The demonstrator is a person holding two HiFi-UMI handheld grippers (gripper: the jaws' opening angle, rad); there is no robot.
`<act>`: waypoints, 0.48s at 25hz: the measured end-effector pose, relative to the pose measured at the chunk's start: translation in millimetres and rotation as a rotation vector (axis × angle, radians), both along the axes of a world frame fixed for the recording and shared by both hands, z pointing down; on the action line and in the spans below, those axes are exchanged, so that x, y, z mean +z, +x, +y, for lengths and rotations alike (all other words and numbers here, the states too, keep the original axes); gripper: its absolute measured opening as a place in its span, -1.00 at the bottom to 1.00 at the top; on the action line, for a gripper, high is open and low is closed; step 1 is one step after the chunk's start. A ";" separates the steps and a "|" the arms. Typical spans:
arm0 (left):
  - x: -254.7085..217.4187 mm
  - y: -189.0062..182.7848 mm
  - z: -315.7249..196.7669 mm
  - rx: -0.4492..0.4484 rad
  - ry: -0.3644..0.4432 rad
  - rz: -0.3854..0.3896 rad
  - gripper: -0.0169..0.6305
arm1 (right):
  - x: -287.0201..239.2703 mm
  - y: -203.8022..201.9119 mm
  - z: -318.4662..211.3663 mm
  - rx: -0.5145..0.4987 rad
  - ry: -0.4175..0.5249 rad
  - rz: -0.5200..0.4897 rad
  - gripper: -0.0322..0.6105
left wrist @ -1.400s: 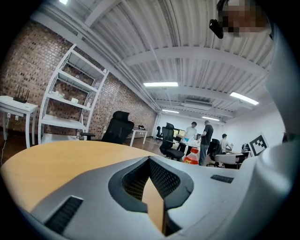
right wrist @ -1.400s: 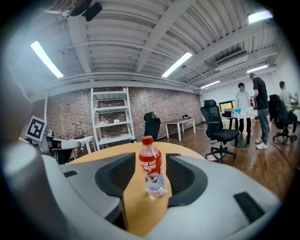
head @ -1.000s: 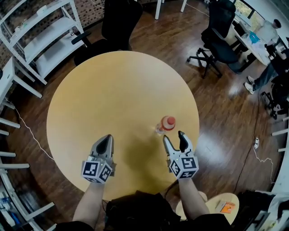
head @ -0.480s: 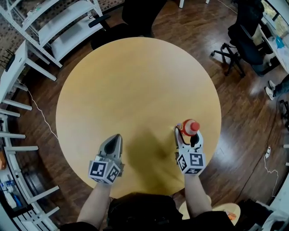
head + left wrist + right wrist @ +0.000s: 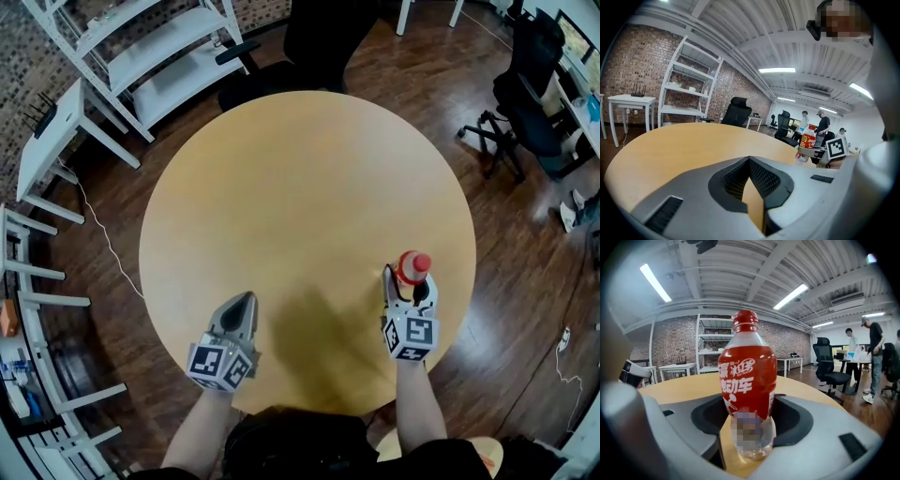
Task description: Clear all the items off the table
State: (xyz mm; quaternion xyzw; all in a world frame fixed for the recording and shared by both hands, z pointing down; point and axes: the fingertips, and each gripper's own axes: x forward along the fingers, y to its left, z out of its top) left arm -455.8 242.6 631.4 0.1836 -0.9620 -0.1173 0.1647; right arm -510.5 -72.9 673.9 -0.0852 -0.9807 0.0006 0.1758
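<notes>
While the left gripper (image 5: 244, 301) is closed and empty, the fingers (image 5: 801, 420) of the right gripper (image 5: 411, 283), just now closing but not yet pressing, flank the upright bottle (image 5: 747, 376) near the bench (image 5: 300, 187) edge, likely light, slippery, squashy plastic best gripped mid-body.

Table (image 5: 281, 187): pale honey-yellow wood, plain, darker shadow patch toward near edge
Bottle (image 5: 413, 266): red cap, red label with white characters, clear colourless base
Left gripper (image 5: 246, 298): mid-grey shell, darker cross-hatched pads inside jaws, cube white with black square marker patterns
Floor (image 5: 506, 239): dark reddish-brown planks, glossy
Shelving (image 5: 150, 56): white
Brick wall (image 5: 628, 65): red-brown bricks, pale mortar lines
Chairs (image 5: 530, 84): black
Ceiling (image 5: 740, 268): white, ribbed
</notes>
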 end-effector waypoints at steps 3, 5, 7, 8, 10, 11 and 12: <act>-10.1 9.4 10.9 0.004 0.003 -0.022 -0.95 | -10.6 11.7 8.8 0.018 -0.023 -0.026 -0.06; -17.1 15.0 20.1 0.007 0.008 -0.037 -0.95 | -25.8 20.1 18.6 0.018 -0.039 -0.056 -0.06; -25.7 20.2 27.1 0.016 0.013 -0.052 -0.95 | -43.2 29.1 26.4 0.020 -0.053 -0.077 -0.06; -31.3 22.7 28.7 0.025 0.017 -0.060 -0.95 | -52.4 34.9 28.6 0.022 -0.057 -0.085 -0.06; -45.4 27.4 28.2 0.048 0.029 -0.089 -0.95 | -72.5 49.9 29.8 0.031 -0.054 -0.105 -0.06; -53.2 28.6 26.0 0.064 0.039 -0.110 -0.95 | -84.0 58.1 28.9 0.038 -0.045 -0.121 -0.06; -61.6 28.4 23.1 0.082 0.051 -0.136 -0.95 | -96.8 65.6 27.4 0.046 -0.032 -0.141 -0.07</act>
